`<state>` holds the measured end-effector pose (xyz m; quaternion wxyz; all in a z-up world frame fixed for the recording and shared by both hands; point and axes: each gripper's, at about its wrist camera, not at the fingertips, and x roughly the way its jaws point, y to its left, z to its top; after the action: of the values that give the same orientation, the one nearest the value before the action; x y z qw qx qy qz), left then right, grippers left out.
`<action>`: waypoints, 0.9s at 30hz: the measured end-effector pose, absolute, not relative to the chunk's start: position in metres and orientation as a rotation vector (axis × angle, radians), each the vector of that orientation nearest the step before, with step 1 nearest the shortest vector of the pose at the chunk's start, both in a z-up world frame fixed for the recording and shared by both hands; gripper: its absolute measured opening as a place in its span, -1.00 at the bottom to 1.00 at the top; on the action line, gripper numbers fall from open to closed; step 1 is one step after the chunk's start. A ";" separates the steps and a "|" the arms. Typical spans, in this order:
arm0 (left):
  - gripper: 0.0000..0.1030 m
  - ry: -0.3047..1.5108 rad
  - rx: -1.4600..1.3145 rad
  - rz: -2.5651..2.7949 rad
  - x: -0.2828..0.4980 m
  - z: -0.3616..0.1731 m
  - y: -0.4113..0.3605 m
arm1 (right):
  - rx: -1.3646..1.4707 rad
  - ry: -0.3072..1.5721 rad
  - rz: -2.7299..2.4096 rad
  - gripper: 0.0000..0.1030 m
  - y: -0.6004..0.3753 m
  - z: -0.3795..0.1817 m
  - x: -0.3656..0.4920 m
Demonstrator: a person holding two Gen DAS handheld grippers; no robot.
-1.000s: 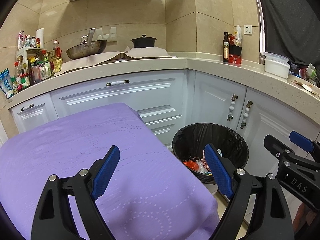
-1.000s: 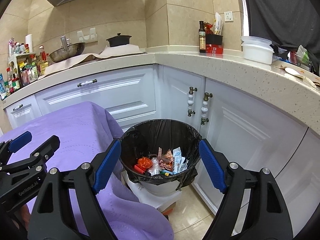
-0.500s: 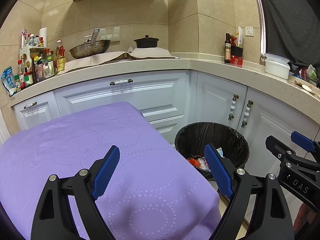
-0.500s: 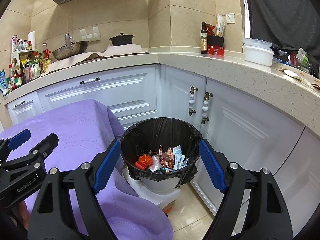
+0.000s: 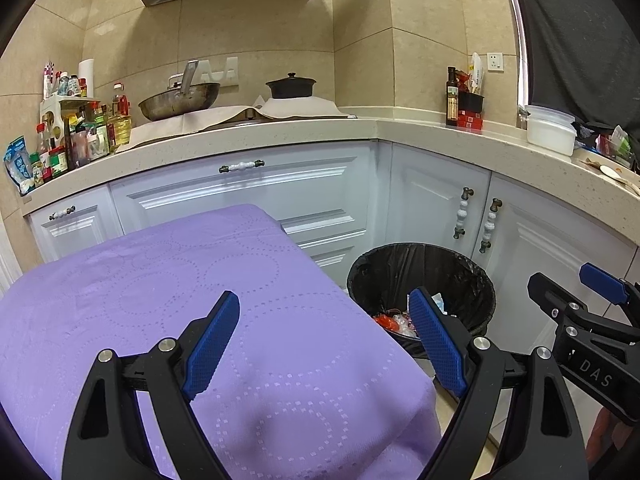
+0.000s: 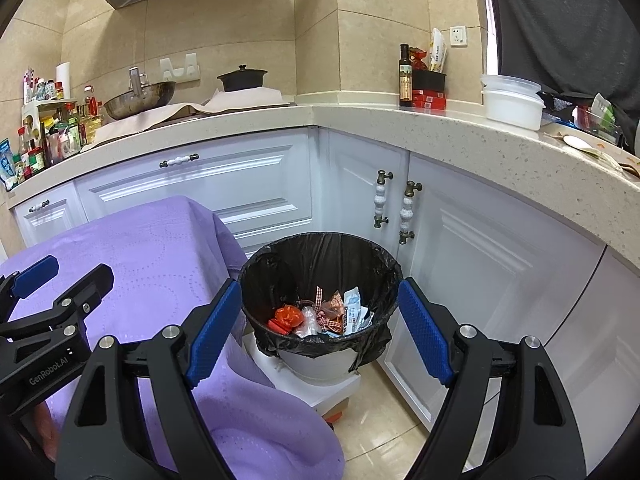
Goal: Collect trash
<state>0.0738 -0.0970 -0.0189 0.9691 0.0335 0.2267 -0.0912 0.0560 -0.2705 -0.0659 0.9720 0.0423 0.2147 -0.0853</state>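
- The purple cloth [image 5: 160, 312] covers a table that fills the left wrist view from 6 to 10 o'clock; its far edge runs close to the white cabinets [image 5: 248, 192], and its right corner drops off at about 4 o'clock.
- Just beside that corner, at 3 to 4 o'clock, stands the trash bin [image 5: 420, 264], lined with a black bag, in the angle where the two cabinet runs meet.
- In the right wrist view the bin sits dead centre, the cloth's hanging edge touching or nearly touching its rim at 9 o'clock; bare tiled floor [image 6: 384, 416] shows at 5 to 6 o'clock.
- Trash [image 6: 324, 314] lies in the bottom of the bin: red, clear and white wrappers.
- The left gripper [image 5: 324, 338] hangs over the cloth with its blue pads spread wide, nothing between them.
- The right gripper [image 6: 320, 330] is above the bin, likewise spread wide and empty-handed.
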 end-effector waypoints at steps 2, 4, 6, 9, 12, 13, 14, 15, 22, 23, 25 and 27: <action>0.63 0.457 0.069 -0.184 0.074 -0.019 -0.098 | 0.087 0.432 -0.173 0.52 -0.271 -0.066 0.055; 0.63 0.456 0.073 -0.184 0.073 -0.018 -0.099 | 0.087 0.432 -0.173 0.52 -0.271 -0.066 0.054; 0.63 0.456 0.073 -0.185 0.072 -0.018 -0.099 | 0.087 0.431 -0.173 0.52 -0.271 -0.066 0.054; 0.63 0.456 0.072 -0.184 0.072 -0.018 -0.100 | 0.087 0.431 -0.173 0.53 -0.271 -0.066 0.053; 0.63 0.455 0.071 -0.183 0.072 -0.018 -0.100 | 0.087 0.431 -0.173 0.52 -0.271 -0.066 0.053; 0.63 0.455 0.072 -0.183 0.072 -0.019 -0.099 | 0.087 0.432 -0.172 0.52 -0.271 -0.066 0.053; 0.63 0.455 0.071 -0.183 0.072 -0.019 -0.099 | 0.087 0.431 -0.173 0.53 -0.271 -0.066 0.053; 0.63 0.456 0.070 -0.184 0.072 -0.019 -0.099 | 0.087 0.430 -0.173 0.52 -0.271 -0.066 0.053; 0.63 0.455 0.072 -0.183 0.072 -0.019 -0.099 | 0.088 0.430 -0.173 0.52 -0.271 -0.066 0.052; 0.63 0.455 0.073 -0.182 0.072 -0.019 -0.099 | 0.087 0.430 -0.172 0.53 -0.271 -0.066 0.053; 0.63 0.456 0.071 -0.182 0.072 -0.019 -0.100 | 0.086 0.431 -0.173 0.53 -0.271 -0.066 0.053; 0.63 0.456 0.068 -0.182 0.071 -0.019 -0.101 | 0.088 0.430 -0.173 0.53 -0.271 -0.066 0.053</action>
<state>0.0710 -0.1007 -0.0187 0.9694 0.0335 0.2259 -0.0902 0.0528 -0.2713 -0.0657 0.9723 0.0436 0.2129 -0.0856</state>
